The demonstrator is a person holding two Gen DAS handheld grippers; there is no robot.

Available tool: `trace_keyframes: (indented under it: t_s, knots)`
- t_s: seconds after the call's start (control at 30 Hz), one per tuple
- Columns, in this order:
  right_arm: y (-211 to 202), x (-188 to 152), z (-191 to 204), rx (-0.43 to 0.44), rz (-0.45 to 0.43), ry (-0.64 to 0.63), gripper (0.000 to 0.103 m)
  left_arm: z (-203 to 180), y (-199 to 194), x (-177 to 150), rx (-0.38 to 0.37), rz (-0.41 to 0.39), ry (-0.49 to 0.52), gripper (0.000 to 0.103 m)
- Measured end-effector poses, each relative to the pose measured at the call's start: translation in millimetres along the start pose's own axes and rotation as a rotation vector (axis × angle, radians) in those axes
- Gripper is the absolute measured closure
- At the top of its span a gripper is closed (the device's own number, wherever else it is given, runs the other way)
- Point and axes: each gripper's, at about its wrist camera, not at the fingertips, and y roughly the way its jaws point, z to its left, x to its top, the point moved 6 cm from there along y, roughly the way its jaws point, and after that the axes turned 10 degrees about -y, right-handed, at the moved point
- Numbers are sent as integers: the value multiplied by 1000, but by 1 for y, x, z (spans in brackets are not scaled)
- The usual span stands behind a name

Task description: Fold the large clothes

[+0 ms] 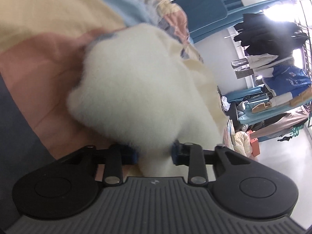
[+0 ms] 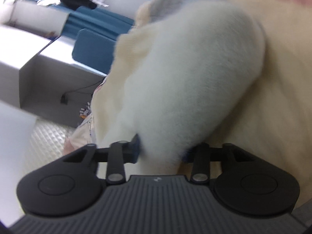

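Garment: a white fleece (image 1: 136, 89) with a cream knit lining or outer side, filling the middle of both views — blurred, so its kind (jacket or blanket) cannot be told.
Left gripper (image 1: 155, 156): clamped on a bunch of the fleece at the lower centre of the left view; the blue pads (image 1: 130, 155) press into the pile on both sides.
Right gripper (image 2: 161, 152): likewise closed on the fleece (image 2: 185, 74) at the lower centre of the right view, cloth packed between the fingers.
Surface: a quilt (image 1: 44, 58) in pink, yellow and pale blue blocks lies behind the fleece, at the left and top of the left view.
Step in hand: likely carrying a held edge over to make a fold — a judgement, as the blur hides the layout.
Doing it well: keep both grips level and the edge taut between them, so the thick pile does not sag or roll; lower the edge onto the quilt squarely before letting go.
Risk: the bulky fleece may slip from the pads, or drag the quilt into wrinkles.
Background: a rack of hung clothes (image 1: 273, 44) at the right of the left view, well apart from the work.
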Motion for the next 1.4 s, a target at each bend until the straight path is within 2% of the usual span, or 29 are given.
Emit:
trace_keyframes:
  t_s: [0.1, 0.27, 0.4, 0.67, 0.77, 0.9, 1.03, 1.07, 1.3, 1.4]
  knots:
    - [-14, 4, 12, 25, -32, -69, 71, -16, -19, -4, -15, -51, 74, 76]
    - [-48, 7, 27, 71, -53, -121, 71, -38, -66, -12, -57, -113, 186, 80]
    - [-86, -1, 34, 88, -67, -150, 71, -39, -107, -35, -63, -115, 218, 81]
    - [-157, -30, 38, 85, -51, -184, 71, -23, -193, -84, -98, -87, 211, 80]
    - [-172, -40, 44, 84, -63, -212, 71, -12, -215, -102, -75, -91, 227, 79]
    - [-170, -43, 41, 70, -29, -211, 68, -5, -215, -106, -40, -62, 205, 73]
    - [-167, -35, 42, 97, -4, -162, 57, -18, -212, -96, -80, -45, 189, 54]
    - [-166, -31, 45, 108, 3, -160, 53, -23, -210, -91, -86, -42, 181, 53]
    - [-152, 0, 64, 108, 24, -157, 53, -70, -178, -51, -111, -39, 182, 53]
    - [-135, 12, 62, 90, 41, -100, 53, -86, -158, -36, -89, -32, 209, 53]
